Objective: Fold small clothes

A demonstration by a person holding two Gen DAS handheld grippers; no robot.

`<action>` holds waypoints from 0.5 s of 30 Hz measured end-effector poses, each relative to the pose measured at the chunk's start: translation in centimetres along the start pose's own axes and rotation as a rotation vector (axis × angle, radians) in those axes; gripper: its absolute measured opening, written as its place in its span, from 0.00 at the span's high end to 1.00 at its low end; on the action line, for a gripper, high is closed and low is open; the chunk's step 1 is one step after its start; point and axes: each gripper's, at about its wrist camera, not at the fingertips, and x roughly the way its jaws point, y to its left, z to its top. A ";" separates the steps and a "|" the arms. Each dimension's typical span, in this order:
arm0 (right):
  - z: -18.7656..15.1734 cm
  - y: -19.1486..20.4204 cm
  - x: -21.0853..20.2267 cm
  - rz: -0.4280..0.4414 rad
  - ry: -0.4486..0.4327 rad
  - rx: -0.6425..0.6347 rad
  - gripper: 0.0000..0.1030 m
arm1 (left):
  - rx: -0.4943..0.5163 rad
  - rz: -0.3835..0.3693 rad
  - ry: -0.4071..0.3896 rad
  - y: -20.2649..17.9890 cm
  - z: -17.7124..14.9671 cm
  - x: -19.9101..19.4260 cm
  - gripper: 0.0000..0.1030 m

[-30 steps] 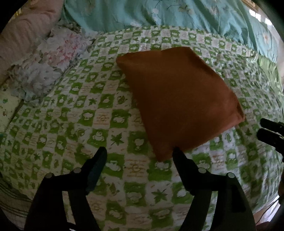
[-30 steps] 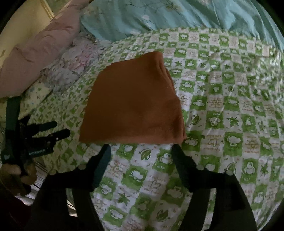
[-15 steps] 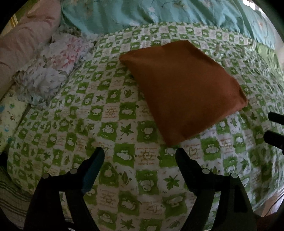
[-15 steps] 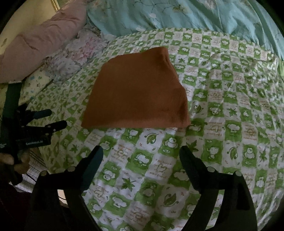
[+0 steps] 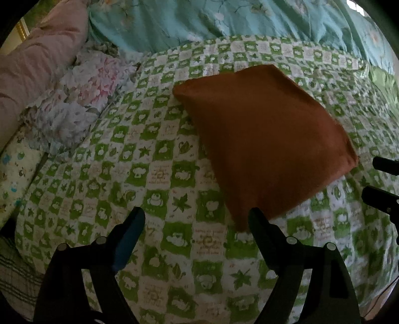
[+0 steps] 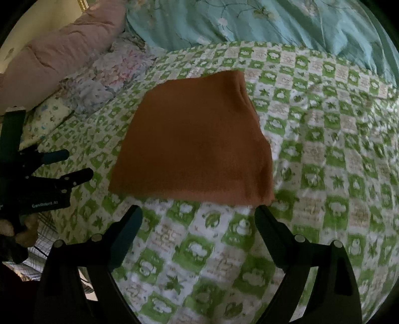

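Observation:
A folded rust-orange cloth [image 5: 261,139] [image 6: 197,144] lies flat on the green-checked bedspread [image 5: 149,174]. My left gripper [image 5: 195,213] hovers just short of the cloth's near corner; its jaws are opening and only bedspread shows between them. The right gripper [image 6: 198,209] stands open just short of the cloth's near edge, holding nothing. Each gripper also shows in the other's view: the right gripper [image 5: 381,179] at the right edge, the left gripper [image 6: 72,164] at the left, held by a hand.
A crumpled floral cloth [image 5: 82,104] and a pink pillow [image 5: 37,64] lie at the left. A teal flowered quilt [image 5: 224,20] runs along the back. The bed's edge drops off at the lower left, where striped fabric [image 5: 15,271] shows.
Both grippers have drawn back a little from the orange cloth, and their jaws have widened. The cloth lies where it was, folded.

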 end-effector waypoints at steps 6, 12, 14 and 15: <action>1.6 -0.5 1.0 0.000 -0.018 0.009 0.10 | -0.015 -0.026 -0.019 -0.6 0.8 1.1 0.17; 2.7 -0.9 2.4 -0.005 -0.002 0.006 0.10 | -0.068 -0.062 -0.027 -0.4 2.0 2.3 0.16; 3.1 -1.1 2.8 -0.006 0.003 0.001 0.10 | -0.084 -0.064 -0.023 -0.3 2.4 2.6 0.16; 3.3 -1.1 3.0 -0.006 0.004 0.002 0.10 | -0.093 -0.065 -0.021 -0.2 2.7 2.9 0.16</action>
